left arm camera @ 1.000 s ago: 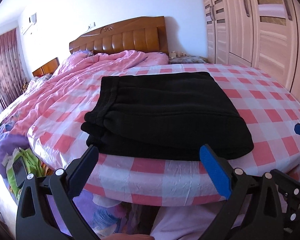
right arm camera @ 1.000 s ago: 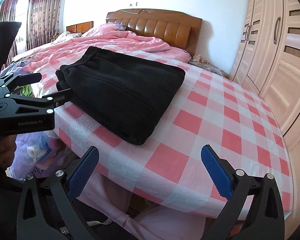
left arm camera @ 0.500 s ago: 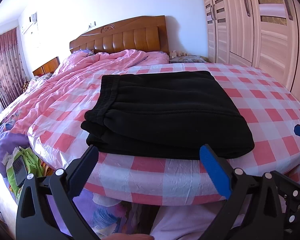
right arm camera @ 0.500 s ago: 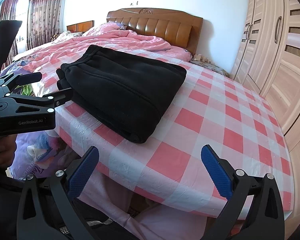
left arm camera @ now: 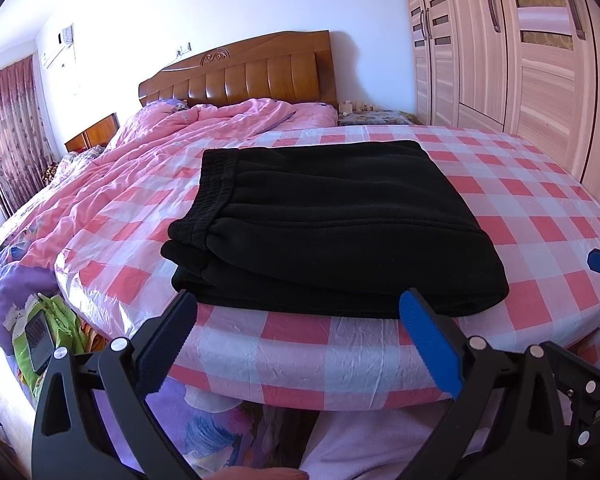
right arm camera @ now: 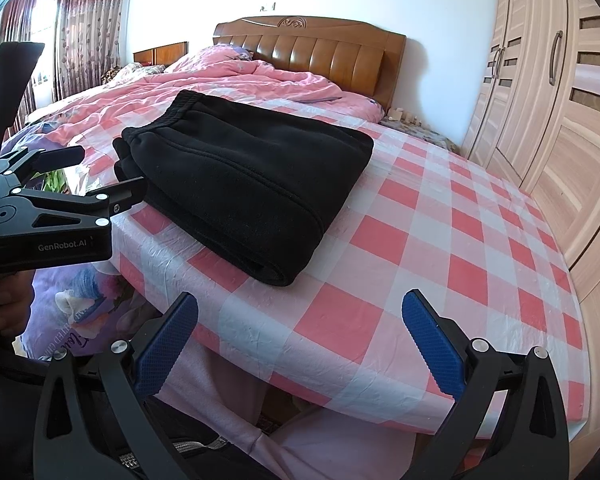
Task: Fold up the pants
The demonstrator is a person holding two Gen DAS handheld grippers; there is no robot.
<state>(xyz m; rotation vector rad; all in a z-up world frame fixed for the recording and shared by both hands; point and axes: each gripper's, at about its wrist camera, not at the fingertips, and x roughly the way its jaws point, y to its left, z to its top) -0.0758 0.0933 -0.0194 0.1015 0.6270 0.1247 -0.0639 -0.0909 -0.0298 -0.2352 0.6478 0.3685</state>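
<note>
Left wrist: folded pants (left arm camera: 332,224) beyond spread hand-held gripper (left arm camera: 296,316).

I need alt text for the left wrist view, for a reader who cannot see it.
Black pants, folded into a thick rectangle, lie on a pink-and-white checked bed cover near its front edge. The open left claw hovers just in front of them, holding nothing. Behind are a rumpled pink quilt, a wooden headboard and wardrobe doors.
</note>
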